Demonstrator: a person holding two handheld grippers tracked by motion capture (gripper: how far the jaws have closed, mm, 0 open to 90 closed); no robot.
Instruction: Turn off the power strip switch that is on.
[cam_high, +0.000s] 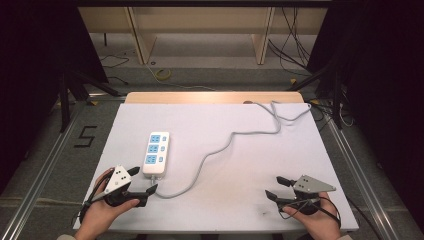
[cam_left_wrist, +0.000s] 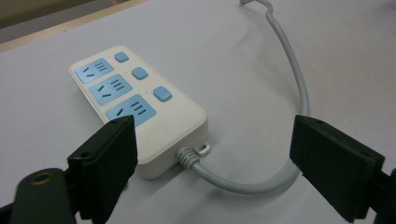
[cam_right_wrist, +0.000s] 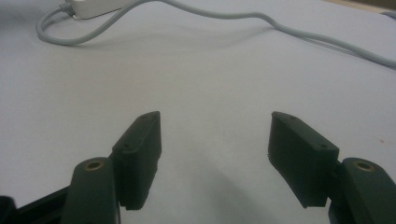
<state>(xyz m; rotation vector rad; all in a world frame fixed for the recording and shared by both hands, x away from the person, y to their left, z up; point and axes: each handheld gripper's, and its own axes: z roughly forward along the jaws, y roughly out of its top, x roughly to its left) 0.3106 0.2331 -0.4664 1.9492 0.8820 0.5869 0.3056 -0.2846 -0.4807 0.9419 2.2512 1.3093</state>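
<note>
I see a white strip (cam_high: 156, 153) lying flat on the left half of the table (cam_high: 250, 165), its long side running away from me. It carries 3 blue sockets (cam_left_wrist: 112, 87) in a row, each with a blue button (cam_left_wrist: 139, 73) beside it. A grey cord (cam_high: 220, 147) leaves the near end of the strip, loops along the table top just in front of it, then winds across the table to the far right edge.

My left gripper (cam_high: 142, 181) sits at the near left, held in my left hand (cam_high: 102, 210), jaws released and wide apart with nothing between them. In the left gripper view its one jaw stands just at the near corner of the strip and the other hangs over the loop of cord; I cannot tell whether either touches.

My right gripper (cam_high: 276, 188) rests at the near right in my right hand (cam_high: 315, 222), well apart from the strip. Its jaws are also spread and empty, over bare table in the right gripper view, with the cord (cam_right_wrist: 224, 16) far ahead.
</note>
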